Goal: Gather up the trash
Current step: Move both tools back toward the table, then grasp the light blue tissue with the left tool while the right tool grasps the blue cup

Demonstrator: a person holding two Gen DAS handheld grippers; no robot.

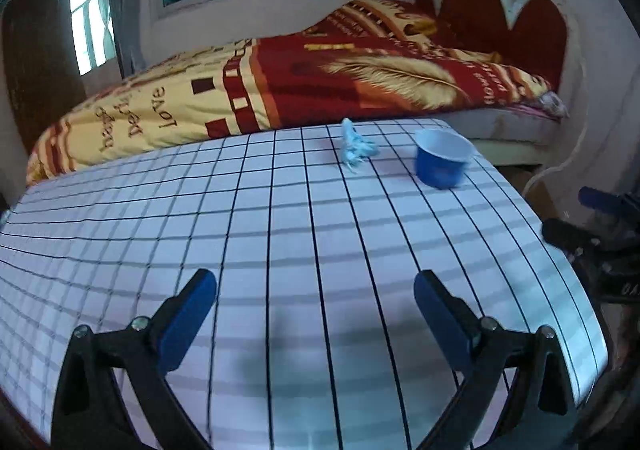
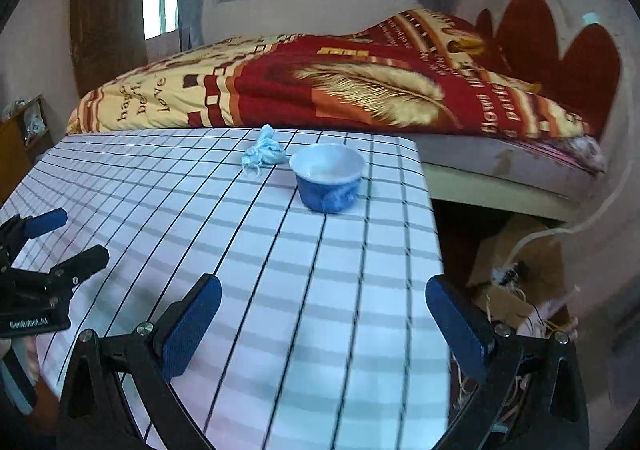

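Observation:
A crumpled pale blue tissue [image 1: 356,147] [image 2: 262,151] lies near the far edge of the checked table [image 1: 280,250] [image 2: 260,250]. Just to its right stands a blue cup with a white inside [image 1: 442,157] [image 2: 328,177], upright and empty as far as I can see. My left gripper [image 1: 316,302] is open over the near part of the table, well short of both. My right gripper [image 2: 324,310] is open too, over the table's near right edge. In the right wrist view the left gripper [image 2: 60,238] shows at the left, its fingers apart.
A bed with a red and yellow quilt [image 1: 300,77] [image 2: 340,89] runs along the far side of the table. A cardboard box with cords [image 2: 516,274] sits on the floor right of the table. A wooden shelf [image 2: 24,133] stands far left.

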